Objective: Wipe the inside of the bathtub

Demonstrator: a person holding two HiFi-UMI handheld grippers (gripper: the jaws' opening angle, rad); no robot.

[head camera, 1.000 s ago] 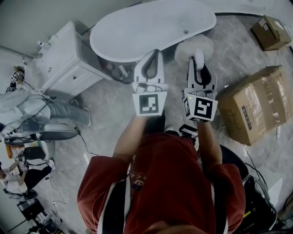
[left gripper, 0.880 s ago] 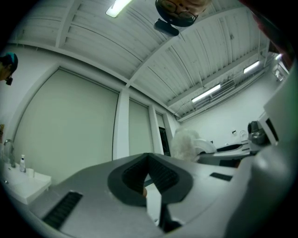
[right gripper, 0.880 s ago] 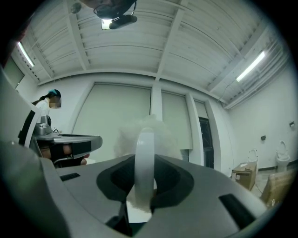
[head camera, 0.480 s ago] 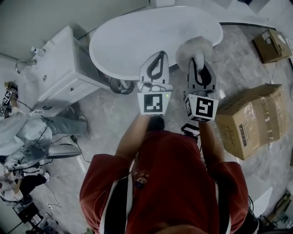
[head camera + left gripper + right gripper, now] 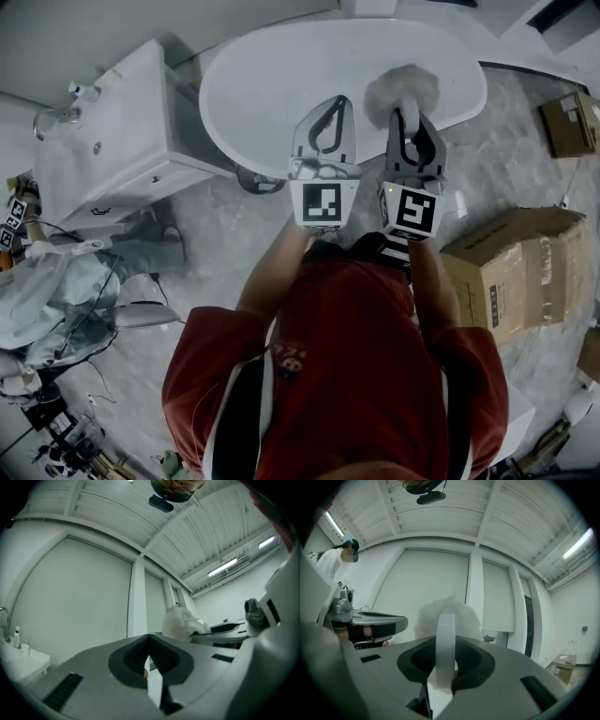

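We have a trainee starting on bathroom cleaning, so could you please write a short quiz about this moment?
1. True or false: the left hand-held gripper holds the fluffy duster.
2. In the head view, what stands left of the bathtub: A ladder, B white vanity cabinet, C fridge?
3. Fill in: the right hand-held gripper is shut on the duster's ____.
Key: 1 false; 2 B; 3 handle.

Light is dim, cool and greenish throughout. The head view darkens toward its edges; the tub [image 5: 281,84] is its brightest patch, with shadow beneath its rim. The 2 gripper views bulge strongly and have black corners. Ceiling strips [image 5: 227,566] glare white in both. The duster [image 5: 447,616], close to the right lens, is soft.
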